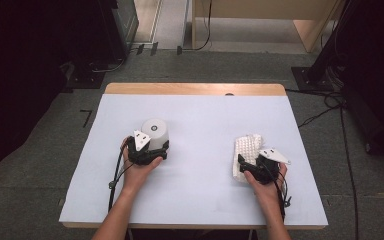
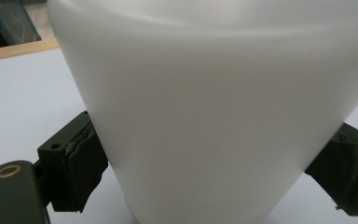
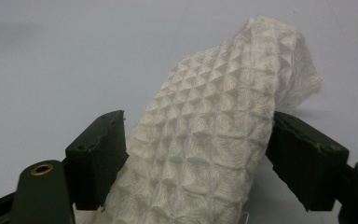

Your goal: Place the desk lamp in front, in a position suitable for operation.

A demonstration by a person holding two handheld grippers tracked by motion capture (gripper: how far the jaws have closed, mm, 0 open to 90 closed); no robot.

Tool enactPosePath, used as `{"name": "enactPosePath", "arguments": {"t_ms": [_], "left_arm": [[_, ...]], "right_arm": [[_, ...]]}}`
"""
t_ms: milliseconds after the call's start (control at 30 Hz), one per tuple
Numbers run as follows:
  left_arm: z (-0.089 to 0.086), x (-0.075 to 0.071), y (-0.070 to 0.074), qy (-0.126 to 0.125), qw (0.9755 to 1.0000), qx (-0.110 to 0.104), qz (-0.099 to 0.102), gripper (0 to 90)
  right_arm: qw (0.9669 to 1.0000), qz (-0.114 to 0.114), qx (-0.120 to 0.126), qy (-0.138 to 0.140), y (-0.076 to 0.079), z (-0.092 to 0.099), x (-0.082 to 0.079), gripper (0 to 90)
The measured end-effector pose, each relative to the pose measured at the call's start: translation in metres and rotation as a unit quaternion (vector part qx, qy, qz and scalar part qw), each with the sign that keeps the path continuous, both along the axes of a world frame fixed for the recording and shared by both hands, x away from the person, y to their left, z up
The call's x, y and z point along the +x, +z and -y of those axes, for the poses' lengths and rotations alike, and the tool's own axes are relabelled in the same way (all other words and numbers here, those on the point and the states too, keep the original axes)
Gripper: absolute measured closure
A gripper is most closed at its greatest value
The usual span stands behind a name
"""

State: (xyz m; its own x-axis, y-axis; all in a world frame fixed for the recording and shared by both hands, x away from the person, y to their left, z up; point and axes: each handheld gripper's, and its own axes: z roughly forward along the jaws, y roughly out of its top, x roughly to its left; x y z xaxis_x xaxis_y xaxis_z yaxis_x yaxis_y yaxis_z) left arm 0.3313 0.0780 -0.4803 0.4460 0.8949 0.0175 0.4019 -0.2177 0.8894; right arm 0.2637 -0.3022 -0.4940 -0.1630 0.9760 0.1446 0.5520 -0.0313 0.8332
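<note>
White plastic — an upturned cup (image 1: 155, 131) — is seen at about nine o'clock on the table (image 1: 200, 200), and it is grasped by the left gripper (image 1: 147, 148): in the left gripper view both pads (image 2: 81, 170) are pressed against the narrowing wall of the cup (image 2: 214, 116), low down near the table. At about three o'clock a white waffle cloth (image 1: 245, 152) is clenched by the right gripper (image 1: 252, 167); in the right gripper view the folded cloth (image 3: 214, 140) is squeezed between the two jaws.

The step in hand is judged to be wiping the cup with the cloth. The cup should be kept firmly but not crushed — its wall is smooth and tapered, so it may slip. The cloth should be brought toward nine o'clock and pressed flat on the wall, with a free fold kept ahead of the jaws.
</note>
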Motion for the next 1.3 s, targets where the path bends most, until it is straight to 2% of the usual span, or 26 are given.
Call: {"name": "enactPosePath", "arguments": {"t_ms": [200,533,767,833,1000,1100,1233,1300], "left_arm": [[-0.002,-0.007,0.002,-0.014,0.9998,-0.007,-0.009,8.4],[-0.007,-0.028,0.007,-0.032,0.9992,-0.023,-0.009,8.4],[-0.008,-0.039,0.003,-0.042,0.9988,-0.02,-0.018,8.4],[-0.007,-0.046,0.003,-0.051,0.9984,-0.016,-0.016,8.4],[-0.006,-0.056,0.005,-0.06,0.9978,-0.023,-0.018,8.4],[-0.006,-0.06,0.004,-0.066,0.9973,-0.021,-0.023,8.4],[-0.007,-0.064,0.001,-0.07,0.9971,-0.019,-0.021,8.4],[-0.01,-0.065,0.001,-0.071,0.9969,-0.026,-0.022,8.4]], "right_arm": [[1.0,0.0,-0.001,0.0,0.0,0.0,0.0,21.2],[1.0,0.001,-0.002,0.0,0.0,-0.001,0.0,21.1],[1.0,0.003,-0.006,0.002,0.0,-0.001,0.0,21.1],[1.0,0.003,-0.006,0.002,0.0,-0.001,0.0,21.1],[1.0,0.002,-0.009,0.001,0.0,-0.002,0.0,21.1],[1.0,0.002,-0.007,0.0,0.0,-0.002,-0.001,21.1],[1.0,0.003,-0.007,-0.002,0.0,-0.002,-0.001,21.1],[0.9999,0.007,-0.01,-0.001,0.001,-0.002,-0.002,21.1]]}}
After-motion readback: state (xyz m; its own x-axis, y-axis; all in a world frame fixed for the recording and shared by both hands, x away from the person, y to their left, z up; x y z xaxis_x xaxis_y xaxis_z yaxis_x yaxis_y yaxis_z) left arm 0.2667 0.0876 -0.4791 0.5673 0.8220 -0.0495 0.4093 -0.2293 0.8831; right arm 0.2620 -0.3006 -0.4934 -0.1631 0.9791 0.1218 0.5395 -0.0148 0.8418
